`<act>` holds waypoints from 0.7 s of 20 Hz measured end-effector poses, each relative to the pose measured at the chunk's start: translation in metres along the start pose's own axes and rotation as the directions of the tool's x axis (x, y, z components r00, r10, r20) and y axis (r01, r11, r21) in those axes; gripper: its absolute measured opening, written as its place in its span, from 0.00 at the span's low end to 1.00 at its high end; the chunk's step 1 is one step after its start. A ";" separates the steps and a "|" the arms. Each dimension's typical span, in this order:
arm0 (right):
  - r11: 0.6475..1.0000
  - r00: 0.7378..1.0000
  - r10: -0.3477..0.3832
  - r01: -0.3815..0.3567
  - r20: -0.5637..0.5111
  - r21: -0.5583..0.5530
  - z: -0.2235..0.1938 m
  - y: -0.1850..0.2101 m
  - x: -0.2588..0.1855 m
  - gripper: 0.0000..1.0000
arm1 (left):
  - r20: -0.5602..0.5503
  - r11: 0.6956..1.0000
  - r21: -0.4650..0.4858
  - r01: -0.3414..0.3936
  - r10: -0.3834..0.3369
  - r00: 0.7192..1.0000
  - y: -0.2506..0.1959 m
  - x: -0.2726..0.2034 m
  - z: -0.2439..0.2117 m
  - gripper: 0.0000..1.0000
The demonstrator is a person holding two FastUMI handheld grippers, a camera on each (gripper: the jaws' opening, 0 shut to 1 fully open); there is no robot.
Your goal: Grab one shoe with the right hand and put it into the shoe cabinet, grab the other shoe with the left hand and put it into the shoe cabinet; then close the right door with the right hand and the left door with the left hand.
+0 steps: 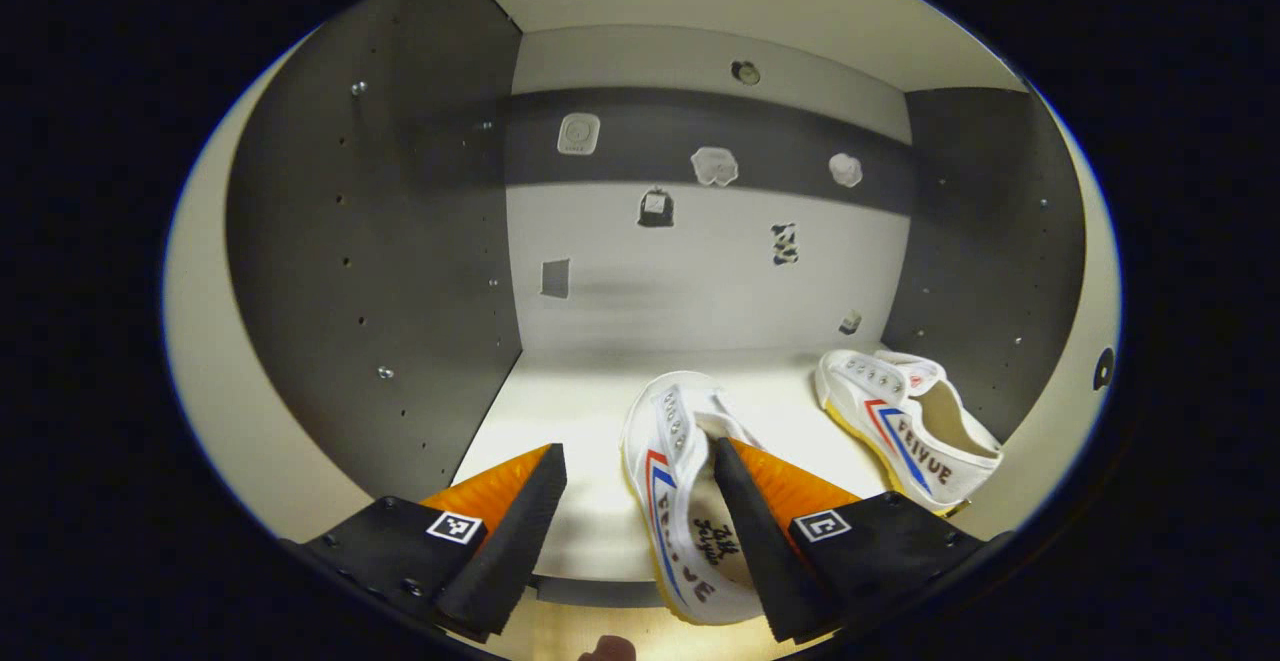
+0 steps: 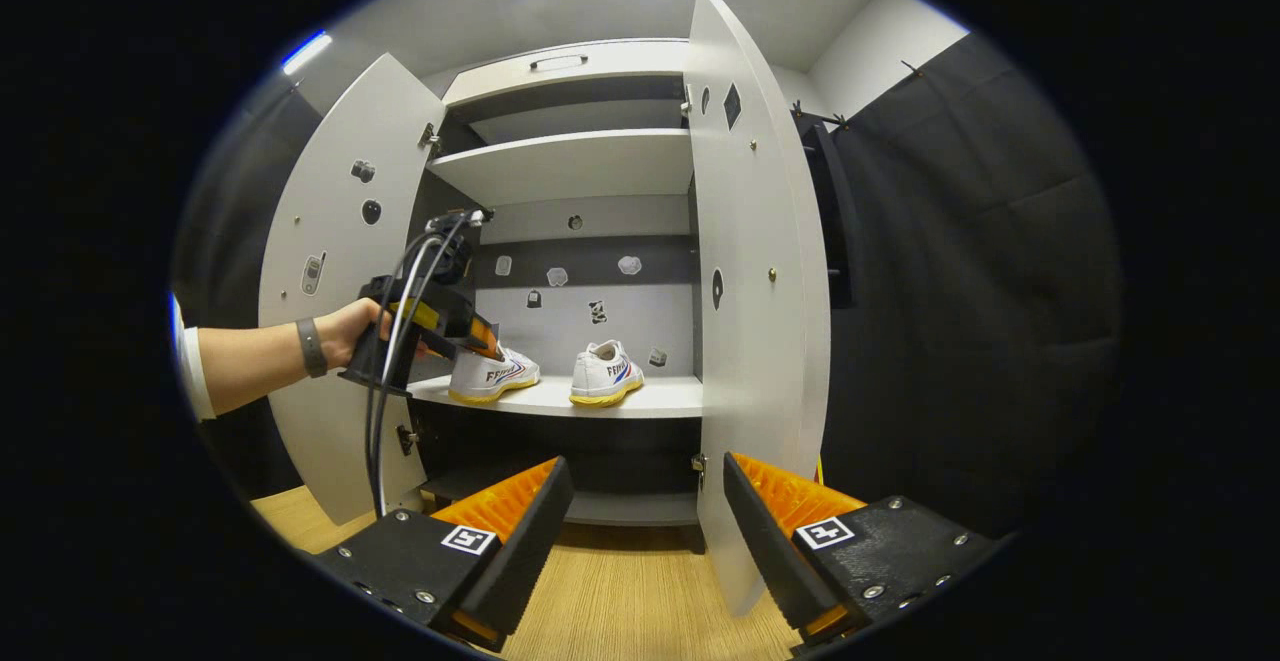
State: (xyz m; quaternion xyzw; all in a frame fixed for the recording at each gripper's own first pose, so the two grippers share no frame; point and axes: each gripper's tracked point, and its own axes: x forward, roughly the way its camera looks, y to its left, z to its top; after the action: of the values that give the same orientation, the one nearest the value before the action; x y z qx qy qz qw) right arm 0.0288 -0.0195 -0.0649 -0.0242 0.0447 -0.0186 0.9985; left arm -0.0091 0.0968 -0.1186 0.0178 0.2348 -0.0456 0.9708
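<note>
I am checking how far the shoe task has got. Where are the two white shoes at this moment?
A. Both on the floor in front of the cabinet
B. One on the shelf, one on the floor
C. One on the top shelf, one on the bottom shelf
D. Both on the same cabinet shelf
D: the right gripper view shows the left shoe and the right shoe side by side on one shelf of the open cabinet.

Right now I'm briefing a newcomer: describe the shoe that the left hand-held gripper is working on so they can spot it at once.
Find the open shoe cabinet and its lit middle shelf, where two white shoes sit side by side. It is the shoe nearer the left door. Unlike its neighbour, this shoe has the left hand-held gripper at it, one finger reaching into its opening.
</note>
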 end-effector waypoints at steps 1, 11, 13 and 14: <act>1.000 1.000 0.001 -0.001 -0.002 0.002 -0.001 0.000 0.000 0.93 | 0.051 1.000 -0.001 0.012 -0.012 0.999 -0.004 -0.015 0.008 0.97; 0.999 0.999 0.045 -0.045 0.029 -0.002 0.020 0.008 0.003 0.93 | 0.306 0.997 -0.011 0.074 -0.068 0.949 -0.029 -0.164 0.019 0.97; 0.999 0.998 0.046 -0.046 0.037 0.005 0.023 0.008 -0.002 0.93 | 0.358 0.999 -0.029 0.032 -0.019 0.933 -0.021 -0.186 0.005 0.94; 0.999 0.998 0.042 -0.042 0.038 0.008 0.022 0.006 -0.004 0.93 | 0.373 0.999 -0.037 0.020 -0.005 0.928 -0.017 -0.195 -0.008 0.96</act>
State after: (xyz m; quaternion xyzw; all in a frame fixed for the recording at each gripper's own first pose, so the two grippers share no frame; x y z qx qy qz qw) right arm 0.0271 -0.0118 -0.0426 -0.0193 0.0264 0.0027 0.9995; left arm -0.1867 0.0955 -0.0369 -0.0121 0.0472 -0.0498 0.9976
